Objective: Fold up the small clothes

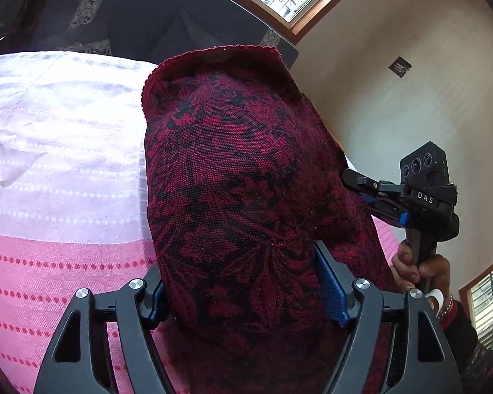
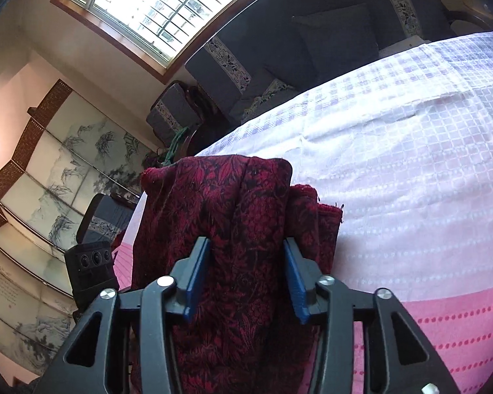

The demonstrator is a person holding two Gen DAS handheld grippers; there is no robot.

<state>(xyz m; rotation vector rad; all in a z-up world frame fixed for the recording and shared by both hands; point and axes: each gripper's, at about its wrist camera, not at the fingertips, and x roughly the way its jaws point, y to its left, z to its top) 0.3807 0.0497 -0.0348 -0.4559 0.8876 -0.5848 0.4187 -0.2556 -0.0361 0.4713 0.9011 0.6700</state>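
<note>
Bed cover, white up top with a pink dotted band nearer, fills the work surface; dark sofa behind it. Red-and-black patterned cloth is lifted off the cover, hanging between both tools, already bunched in layers on the right wrist view. Left gripper pinches a thick fold of it between blue pads; right gripper likewise clamped on the cloth, fabric spilling over both fingers. Risk: layers look uneven, so lowering likely lands a skewed fold; thick bundle could slip from one pinch if the tools pull apart, dropping a corner onto the cover.
</note>
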